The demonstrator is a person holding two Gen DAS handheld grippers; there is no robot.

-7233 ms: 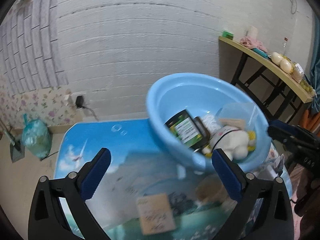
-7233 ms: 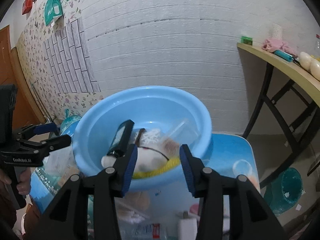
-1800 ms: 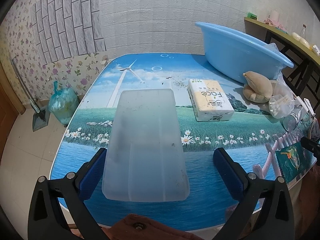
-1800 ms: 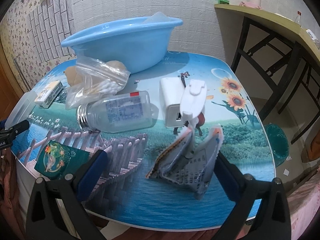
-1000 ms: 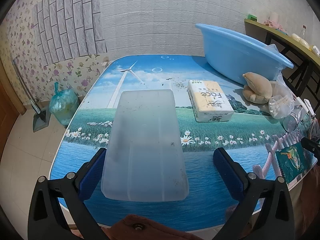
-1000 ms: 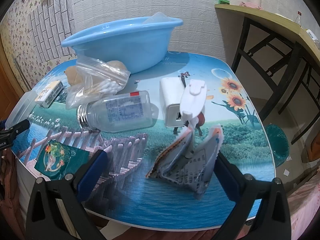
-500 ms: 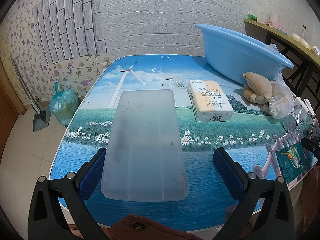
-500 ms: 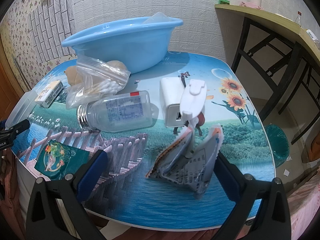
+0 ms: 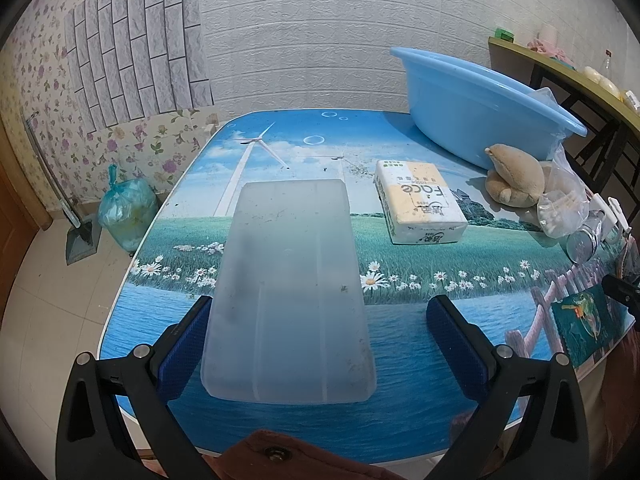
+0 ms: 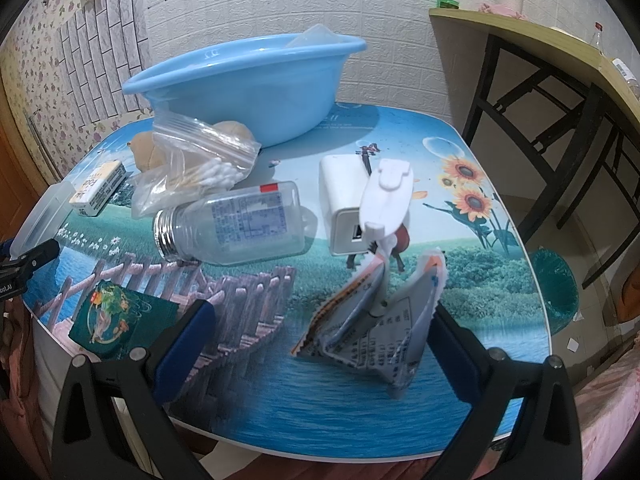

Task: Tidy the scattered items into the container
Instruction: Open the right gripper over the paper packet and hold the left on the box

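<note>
With the blue basin (image 10: 248,80) now emptied onto the tabletop (image 9: 280,152), I hold both tongs (image 9: 320,340) (image 10: 316,344) spread, tidying unstarted.

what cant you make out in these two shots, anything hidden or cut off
- Inside of the blue basin: both views are too low, its wall hides most of the contents.
- Plush toy: right wrist view, mostly behind the cotton swab bag.
- Bottle: left wrist view, only its cap end shows.
- Bottle label text: blurred.
</note>
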